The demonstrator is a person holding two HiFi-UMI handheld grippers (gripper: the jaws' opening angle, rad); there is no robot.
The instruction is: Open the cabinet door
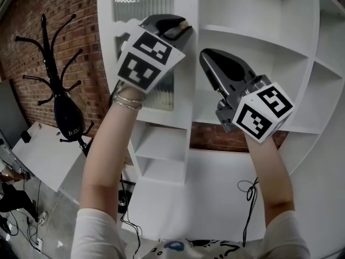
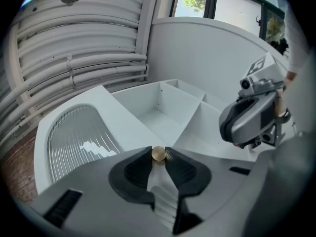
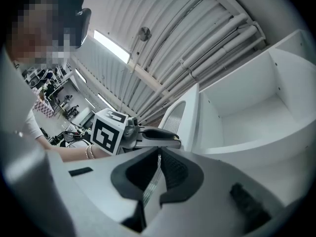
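Left claw (image 2: 159, 152) is pinching the little brass knob (image 2: 158, 155) right at its tips. That knob sits on the cabinet door (image 1: 141, 1) with the ribbed glass, far up on the left side of the white shelf unit (image 1: 259, 36). Right claw (image 3: 157, 152) is pressed together on nothing, just to the right. My worry is that the grip is shallow and the knob is round, so any off-angle pull could pop it loose.
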